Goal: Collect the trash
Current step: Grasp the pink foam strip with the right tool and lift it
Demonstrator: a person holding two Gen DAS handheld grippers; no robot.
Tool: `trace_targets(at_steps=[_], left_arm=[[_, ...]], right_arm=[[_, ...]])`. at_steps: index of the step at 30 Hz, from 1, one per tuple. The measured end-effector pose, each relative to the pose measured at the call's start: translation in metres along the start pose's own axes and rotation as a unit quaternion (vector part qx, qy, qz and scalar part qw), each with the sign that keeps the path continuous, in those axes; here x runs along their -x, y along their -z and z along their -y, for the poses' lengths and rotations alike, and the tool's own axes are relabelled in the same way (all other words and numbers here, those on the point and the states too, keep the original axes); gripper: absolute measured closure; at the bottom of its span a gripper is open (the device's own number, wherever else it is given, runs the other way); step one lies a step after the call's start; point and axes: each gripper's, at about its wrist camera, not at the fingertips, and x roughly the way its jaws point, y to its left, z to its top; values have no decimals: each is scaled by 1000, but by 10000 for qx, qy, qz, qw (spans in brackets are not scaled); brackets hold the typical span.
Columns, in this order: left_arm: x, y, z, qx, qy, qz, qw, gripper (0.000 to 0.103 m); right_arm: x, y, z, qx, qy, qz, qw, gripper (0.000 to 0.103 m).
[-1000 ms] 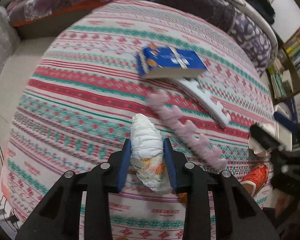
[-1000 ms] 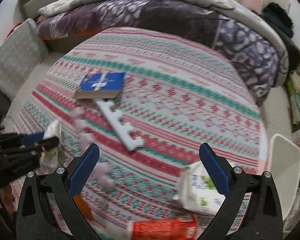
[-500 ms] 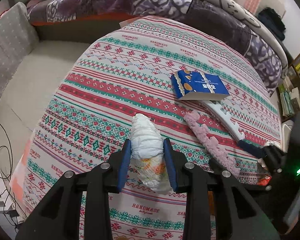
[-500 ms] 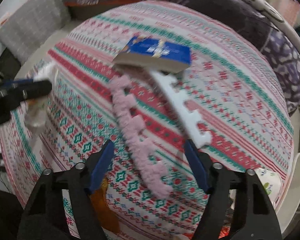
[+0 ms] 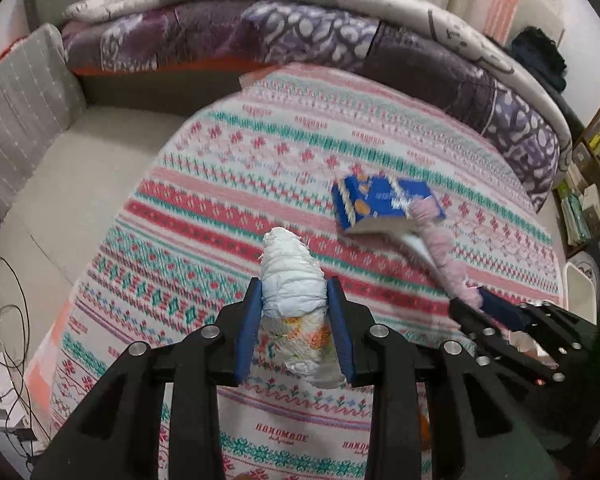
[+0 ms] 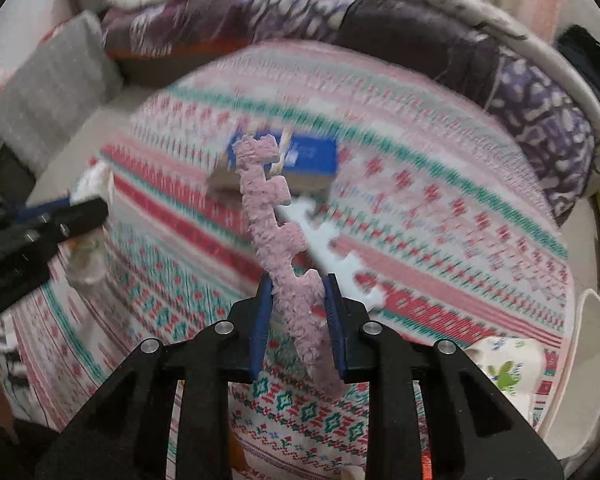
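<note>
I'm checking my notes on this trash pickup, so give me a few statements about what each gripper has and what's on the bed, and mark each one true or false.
1. The left gripper is shut on a rolled diaper. True.
2. The right gripper is empty. False: it is shut on a pink foam strip.
3. A blue book lies on the patterned blanket. True.
4. The white foam strip is in a gripper. False: it lies on the blanket, beside the pink one.
5. The blanket is plain grey. False: it is striped red, green and white.
</note>
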Motion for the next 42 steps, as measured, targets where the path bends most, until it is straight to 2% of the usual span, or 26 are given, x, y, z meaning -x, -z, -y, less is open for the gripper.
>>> trace_targets(at_steps=[8, 12, 18, 29, 42], left_arm=[[28, -6, 22, -71, -254, 903, 9956, 70], [41, -3, 40, -231, -524, 1414, 9883, 69], [54, 2, 62, -376, -722, 1880, 9788, 69], [64, 0, 87, -417, -566, 2096, 9753, 69], [74, 6, 136, -715, -279, 2237, 9716, 69]], right_arm=[[40, -7, 18, -467, 369, 947, 9937, 78], [58, -4, 30, -669, 599, 1365, 9866, 78], [76, -3, 37, -838, 858, 1812, 9761, 78], [94, 7, 61, -1104, 1040, 1970, 9686, 78], [118, 24, 114, -1593, 1298, 2015, 9577, 78]])
